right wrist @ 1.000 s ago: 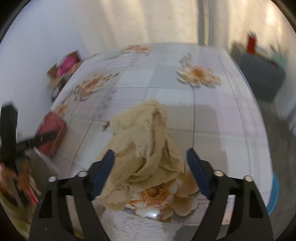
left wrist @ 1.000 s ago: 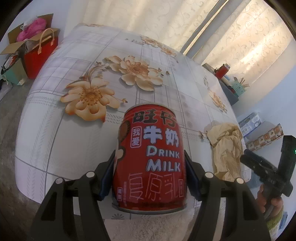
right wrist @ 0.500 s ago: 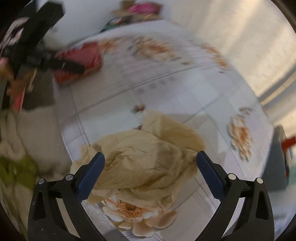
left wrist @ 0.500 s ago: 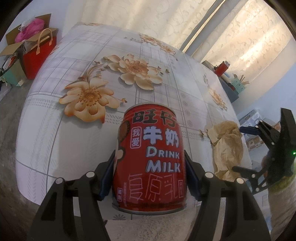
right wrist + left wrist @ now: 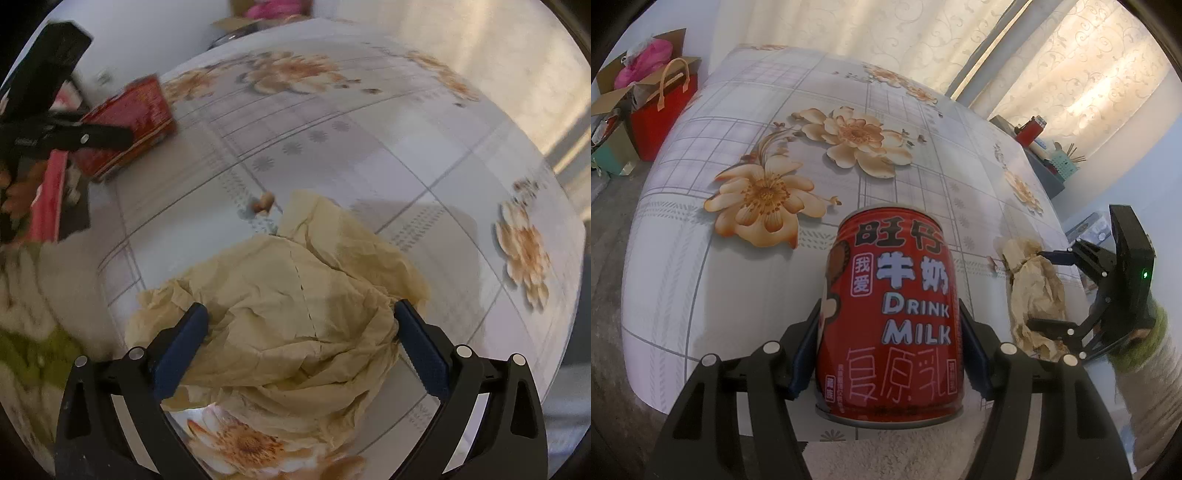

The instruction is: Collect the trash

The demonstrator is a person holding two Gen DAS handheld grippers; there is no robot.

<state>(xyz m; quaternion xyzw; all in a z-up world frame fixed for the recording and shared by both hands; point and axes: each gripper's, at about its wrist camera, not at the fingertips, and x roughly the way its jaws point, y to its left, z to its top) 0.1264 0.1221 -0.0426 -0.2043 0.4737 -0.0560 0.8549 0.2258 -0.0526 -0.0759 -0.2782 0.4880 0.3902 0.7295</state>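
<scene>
Milk can (image 5: 890, 317) stays clenched in the left claw (image 5: 888, 332) at the desk's (image 5: 701, 258) near edge. Over the past second the right claw (image 5: 299, 332) has rolled, spread wide and dropped around the crumpled tan paper (image 5: 295, 314) near the right corner; released, it looks ready to pinch. Flowered cloth covers the desk; curtains (image 5: 1052, 74) glow beyond.

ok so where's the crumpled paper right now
The crumpled paper lies on the flowered tablecloth near its front edge, between the open fingers of the right hand-held gripper; in the left wrist view it sits right of the red milk can.
</scene>
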